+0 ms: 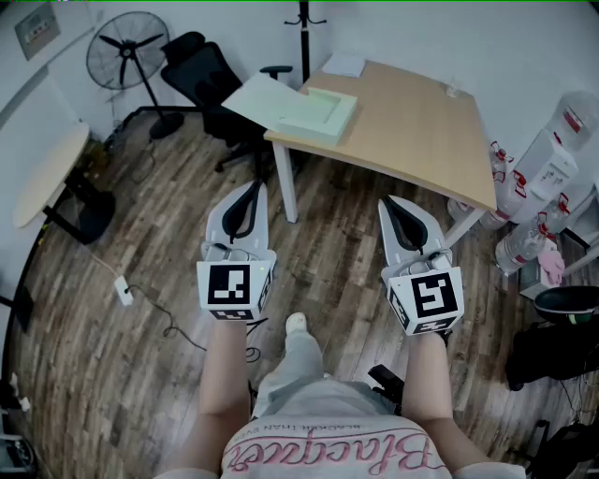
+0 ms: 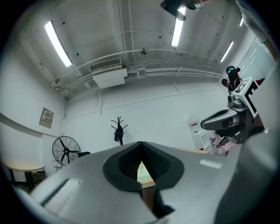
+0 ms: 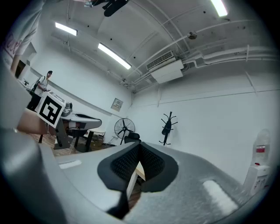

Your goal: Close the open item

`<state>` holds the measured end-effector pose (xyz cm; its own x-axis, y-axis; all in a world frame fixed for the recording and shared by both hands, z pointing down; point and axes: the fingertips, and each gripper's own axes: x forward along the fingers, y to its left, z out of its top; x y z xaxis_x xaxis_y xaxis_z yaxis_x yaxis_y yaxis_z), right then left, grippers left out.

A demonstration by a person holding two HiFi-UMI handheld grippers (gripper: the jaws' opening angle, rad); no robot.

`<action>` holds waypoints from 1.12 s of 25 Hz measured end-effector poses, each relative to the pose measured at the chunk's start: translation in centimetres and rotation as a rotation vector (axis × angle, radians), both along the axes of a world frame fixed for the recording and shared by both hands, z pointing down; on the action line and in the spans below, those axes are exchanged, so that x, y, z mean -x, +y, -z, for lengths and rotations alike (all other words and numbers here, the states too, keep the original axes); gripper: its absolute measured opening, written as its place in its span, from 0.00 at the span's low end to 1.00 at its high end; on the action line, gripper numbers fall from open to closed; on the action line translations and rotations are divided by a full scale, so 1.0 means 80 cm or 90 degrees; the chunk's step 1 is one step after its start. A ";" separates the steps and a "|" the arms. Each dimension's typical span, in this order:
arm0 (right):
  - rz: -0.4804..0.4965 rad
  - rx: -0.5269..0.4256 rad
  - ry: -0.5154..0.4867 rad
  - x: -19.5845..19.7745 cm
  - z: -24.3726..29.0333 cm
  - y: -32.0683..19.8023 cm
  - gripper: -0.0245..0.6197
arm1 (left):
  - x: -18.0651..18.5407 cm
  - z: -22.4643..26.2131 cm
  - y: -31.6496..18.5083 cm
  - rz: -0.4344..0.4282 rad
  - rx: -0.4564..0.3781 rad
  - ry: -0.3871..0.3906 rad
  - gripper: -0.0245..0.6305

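Note:
An open pale green box [image 1: 318, 110] lies on the left end of the wooden table [image 1: 412, 131]; its white lid [image 1: 260, 97] is folded back past the table's edge. Both grippers hang over the floor in front of the table, well short of the box. My left gripper [image 1: 253, 192] has its jaws meeting at the tip with nothing between them. My right gripper [image 1: 389, 204] is shut and empty too. In the left gripper view the shut tip [image 2: 141, 143] points at the box [image 2: 142, 172], and the right gripper [image 2: 227, 120] shows at the side. The right gripper view shows shut pads [image 3: 140, 144].
A black office chair [image 1: 201, 75] and a floor fan [image 1: 126, 51] stand behind the table's left end. A coat stand [image 1: 304, 19] is against the back wall. Water bottles and a dispenser [image 1: 552, 168] crowd the right. A cable with a power strip [image 1: 124, 292] lies on the floor.

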<state>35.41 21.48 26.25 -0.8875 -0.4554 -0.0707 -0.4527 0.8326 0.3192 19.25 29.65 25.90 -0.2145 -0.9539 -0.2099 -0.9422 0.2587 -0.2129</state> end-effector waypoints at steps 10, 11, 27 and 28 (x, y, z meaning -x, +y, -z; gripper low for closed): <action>0.006 0.013 -0.005 0.030 -0.007 -0.033 0.04 | 0.030 -0.005 -0.031 0.002 0.009 0.003 0.06; 0.010 0.018 -0.016 0.034 -0.005 -0.038 0.04 | 0.035 -0.006 -0.036 0.002 0.010 0.004 0.06; 0.032 0.030 0.015 0.171 -0.010 -0.153 0.04 | 0.179 -0.029 -0.143 0.031 0.000 0.076 0.06; 0.031 0.030 0.018 0.181 -0.010 -0.160 0.04 | 0.190 -0.030 -0.149 0.033 0.000 0.080 0.06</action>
